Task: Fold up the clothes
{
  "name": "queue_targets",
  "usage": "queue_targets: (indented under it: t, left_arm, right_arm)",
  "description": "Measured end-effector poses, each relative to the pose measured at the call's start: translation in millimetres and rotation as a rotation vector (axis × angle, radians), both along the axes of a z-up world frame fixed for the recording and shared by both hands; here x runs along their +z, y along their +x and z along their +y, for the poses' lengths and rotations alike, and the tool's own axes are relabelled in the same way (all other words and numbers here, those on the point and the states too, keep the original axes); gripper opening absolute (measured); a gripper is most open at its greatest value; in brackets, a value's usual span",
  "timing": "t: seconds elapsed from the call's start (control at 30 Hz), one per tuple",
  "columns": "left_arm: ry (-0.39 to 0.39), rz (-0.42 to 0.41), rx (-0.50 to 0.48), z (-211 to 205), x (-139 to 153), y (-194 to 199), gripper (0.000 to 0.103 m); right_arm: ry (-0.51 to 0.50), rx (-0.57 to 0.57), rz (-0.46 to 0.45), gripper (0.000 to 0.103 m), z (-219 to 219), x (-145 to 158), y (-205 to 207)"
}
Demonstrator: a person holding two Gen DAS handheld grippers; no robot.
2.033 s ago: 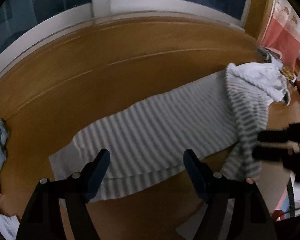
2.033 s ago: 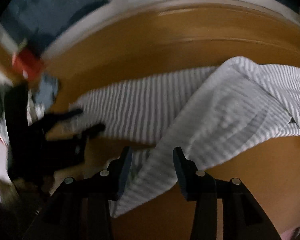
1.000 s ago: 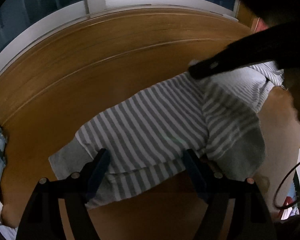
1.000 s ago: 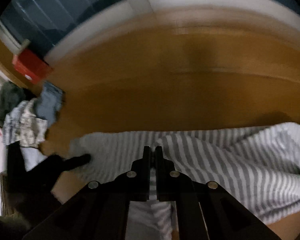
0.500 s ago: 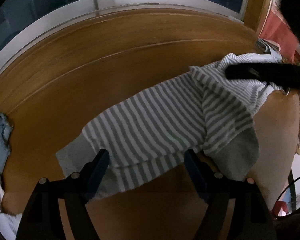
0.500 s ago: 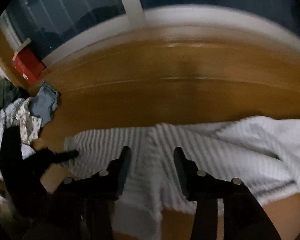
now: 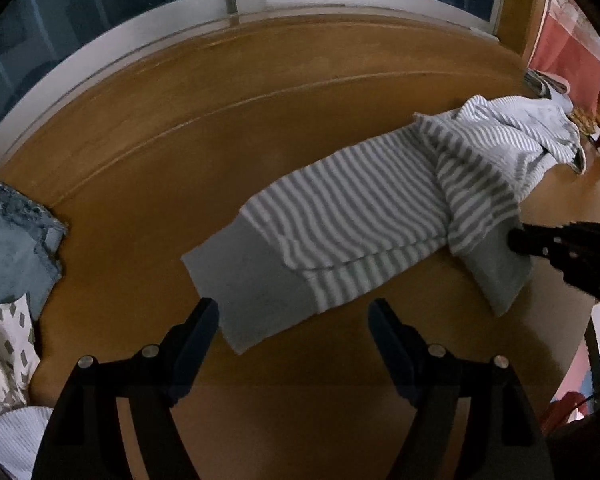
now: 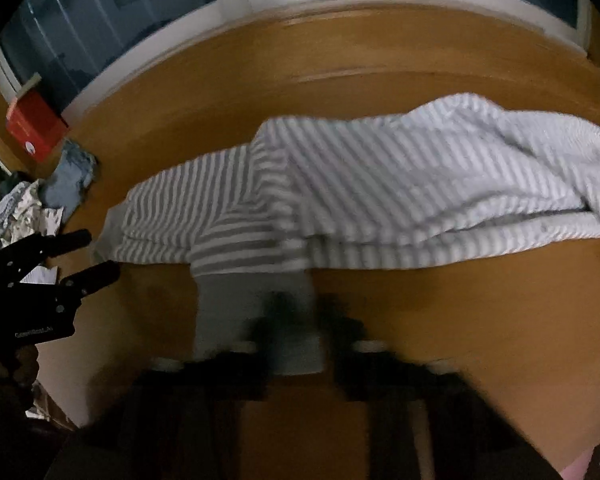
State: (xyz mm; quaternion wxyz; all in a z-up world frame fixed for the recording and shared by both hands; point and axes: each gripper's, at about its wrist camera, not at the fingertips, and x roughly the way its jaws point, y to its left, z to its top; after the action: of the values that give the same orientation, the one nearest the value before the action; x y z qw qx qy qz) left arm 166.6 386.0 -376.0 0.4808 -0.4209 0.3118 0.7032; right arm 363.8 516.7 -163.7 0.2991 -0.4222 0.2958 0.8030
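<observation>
Striped sweater flat, long axis diagonal, hem toward left claw, wide open, empty; right claw pinches cuff.

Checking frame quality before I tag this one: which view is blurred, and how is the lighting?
Left wrist view: sharp, dim, strong fisheye bending; the striped garment and left gripper read clearly. Right wrist view: motion-blurred, the right gripper smeared over the grey cuff; equally dim, dark window behind.
</observation>
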Motion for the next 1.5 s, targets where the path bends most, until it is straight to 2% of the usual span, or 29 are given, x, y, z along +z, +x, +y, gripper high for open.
queue_targets:
  t: [0.07,0.17,0.23,0.3,0.4,0.5,0.57,0.63,0.7,0.73,0.77,0.83,0.93,1.0,1.07,1.23,1.3,1.37,1.4,1.43,1.5]
  left_arm:
    - [0.009,-0.004,-0.022,-6,2,-4,0.076]
    - [0.034,-0.022,-0.047,-16,5,-15,0.076]
    - [0.047,-0.045,-0.048,-17,3,-22,0.076]
    - [0.059,-0.061,-0.044,-18,1,-28,0.076]
    - [0.073,-0.083,-0.042,-22,-2,-31,0.076]
    - [0.078,-0.098,-0.039,-26,-6,-33,0.076]
    - [0.078,-0.107,-0.036,-27,-7,-34,0.076]
    - [0.082,-0.113,-0.03,-29,-8,-35,0.076]
    - [0.085,-0.116,-0.023,-30,-9,-37,0.076]
    - [0.085,-0.114,-0.018,-29,-9,-37,0.076]
    - [0.085,-0.112,-0.013,-28,-10,-37,0.076]
    - [0.087,-0.113,0.0,-24,-11,-39,0.076]
    - [0.089,-0.119,0.014,-18,-13,-41,0.076]
    - [0.088,-0.119,0.023,-15,-14,-42,0.076]
    - [0.085,-0.119,0.03,-11,-16,-40,0.076]
    - [0.07,-0.114,0.042,-5,-14,-34,0.076]
    - [0.069,-0.111,0.041,-5,-15,-32,0.076]
    - [0.069,-0.105,0.038,-4,-15,-32,0.076]
    - [0.069,-0.1,0.036,-1,-15,-30,0.076]
    - [0.071,-0.096,0.034,-1,-18,-34,0.076]
    - [0.073,-0.094,0.035,-6,-20,-36,0.076]
  right_arm:
    - [-0.001,0.002,0.012,0.005,-5,13,-10]
    - [0.004,0.096,0.069,0.005,-12,57,-36]
    - [0.024,0.184,0.052,0.005,-19,82,-64]
    - [0.027,0.263,0.03,0.005,-24,93,-103]
    - [-0.009,0.338,-0.033,0.005,-22,87,-156]
    - [-0.024,0.323,-0.081,0.008,-11,58,-191]
    - [-0.028,0.284,-0.096,0.015,-6,39,-209]
    - [-0.041,0.241,-0.096,0.016,-1,28,-210]
    - [-0.066,0.201,-0.031,0.02,0,35,-199]
    - [-0.07,0.185,0.008,0.027,-1,41,-191]
    - [-0.049,0.171,0.041,0.033,-3,49,-180]
    - [0.042,0.18,0.069,0.033,-13,64,-163]
    - [0.202,0.325,-0.022,0.033,-43,65,-150]
    - [0.256,0.403,-0.084,0.033,-59,51,-150]
    - [0.272,0.461,-0.123,0.033,-69,36,-154]
    - [0.252,0.506,-0.124,0.033,-76,22,-155]
    - [0.272,0.499,-0.164,0.031,-72,16,-153]
    - [0.243,0.483,-0.179,0.017,-65,11,-152]
    - [0.226,0.468,-0.168,0.016,-61,13,-150]
    - [0.218,0.45,-0.157,0.009,-57,16,-148]
    - [0.226,0.395,-0.09,0.009,-53,37,-145]
